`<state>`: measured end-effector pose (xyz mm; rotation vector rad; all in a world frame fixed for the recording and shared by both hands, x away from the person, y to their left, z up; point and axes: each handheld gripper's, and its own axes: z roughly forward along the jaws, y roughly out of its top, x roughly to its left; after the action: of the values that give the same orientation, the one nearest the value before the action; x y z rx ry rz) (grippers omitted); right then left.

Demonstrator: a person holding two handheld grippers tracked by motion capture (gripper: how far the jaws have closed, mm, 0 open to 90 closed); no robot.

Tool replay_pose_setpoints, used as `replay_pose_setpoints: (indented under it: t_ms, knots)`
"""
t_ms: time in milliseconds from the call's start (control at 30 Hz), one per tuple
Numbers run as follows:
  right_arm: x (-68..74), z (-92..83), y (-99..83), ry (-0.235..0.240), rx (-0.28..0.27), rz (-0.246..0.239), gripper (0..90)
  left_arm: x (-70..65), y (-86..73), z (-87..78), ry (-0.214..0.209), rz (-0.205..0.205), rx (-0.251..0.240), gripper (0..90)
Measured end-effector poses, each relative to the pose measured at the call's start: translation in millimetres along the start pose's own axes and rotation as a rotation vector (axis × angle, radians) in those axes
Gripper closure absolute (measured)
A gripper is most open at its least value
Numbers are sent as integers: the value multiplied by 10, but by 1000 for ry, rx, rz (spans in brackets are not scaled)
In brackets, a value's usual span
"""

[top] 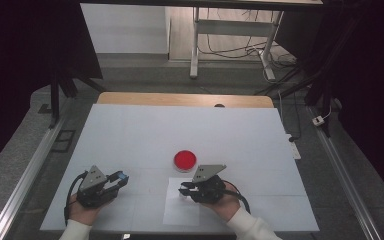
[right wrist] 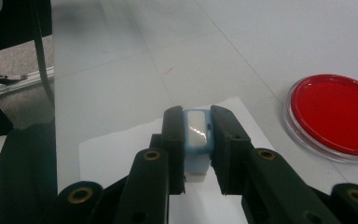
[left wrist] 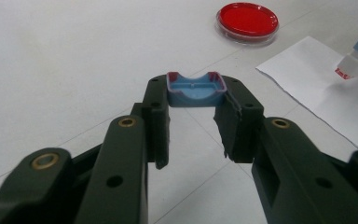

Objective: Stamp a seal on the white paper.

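Two grippers busy: my left gripper (left wrist: 196,100) pinching blue cap (left wrist: 196,89); right gripper (right wrist: 197,135) clamped on stamp body (right wrist: 197,133) over paper sheet (top: 180,210). Cap lies left of stamp, gap between.

table: white top (top: 130,135), wooden edge (top: 185,99) at the far side
floor: grey (top: 145,80), metal rails (top: 25,180) left and right
far: white desk frame (top: 196,45), tangled cables (top: 230,50)
right: power strip (top: 320,120) on floor
sides: dark
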<state>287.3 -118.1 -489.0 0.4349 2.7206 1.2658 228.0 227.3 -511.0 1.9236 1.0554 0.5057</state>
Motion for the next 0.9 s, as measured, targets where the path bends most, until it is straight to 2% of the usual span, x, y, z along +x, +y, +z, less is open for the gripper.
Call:
replay_pose_setpoints:
  t_ms: [567, 900]
  knots:
    - [-3, 69, -44, -6, 11, -5, 756, -2, -2, 7, -2, 0, 1, 652]
    - [2, 96, -47, -10, 11, -25, 756, -5, -1, 12, -4, 3, 4, 653]
